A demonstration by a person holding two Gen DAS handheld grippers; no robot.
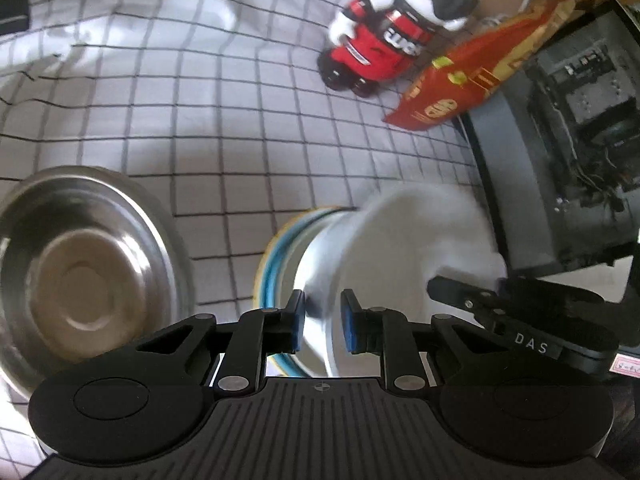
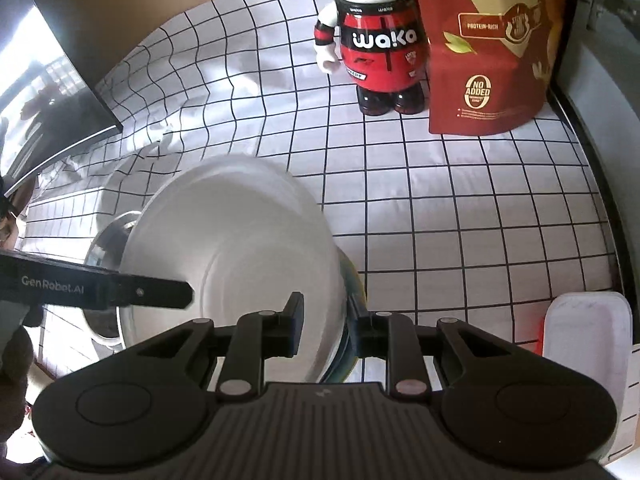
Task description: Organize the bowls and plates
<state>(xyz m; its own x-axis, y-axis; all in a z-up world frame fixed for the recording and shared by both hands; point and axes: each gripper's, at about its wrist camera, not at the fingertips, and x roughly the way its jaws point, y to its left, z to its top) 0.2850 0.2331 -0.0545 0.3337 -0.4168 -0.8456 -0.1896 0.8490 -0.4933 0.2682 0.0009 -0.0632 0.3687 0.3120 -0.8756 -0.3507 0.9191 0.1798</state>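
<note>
Over the white black-gridded tablecloth [image 2: 460, 208], my right claw [image 2: 325, 326] pinches the rim of the round white ceramic plate [image 2: 240, 248], tilted on edge, face leftward, left of the red egg pouch [image 2: 488, 64]. My left claw [image 1: 322, 325] stands slightly parted, the plate's other rim between its pads.

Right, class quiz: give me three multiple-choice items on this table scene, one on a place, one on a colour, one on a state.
1. Where does the toy figure stand? A in a bowl; B beside the red bag; C on a plate.
2. What colour are the cloth grid lines? A red; B green; C black.
3. The right gripper is: A shut on the white bowl rim; B open, empty; C holding the toy.
Answers: B, they stand side by side; C, dark lines on white; A, pads clamp the rim.
</note>
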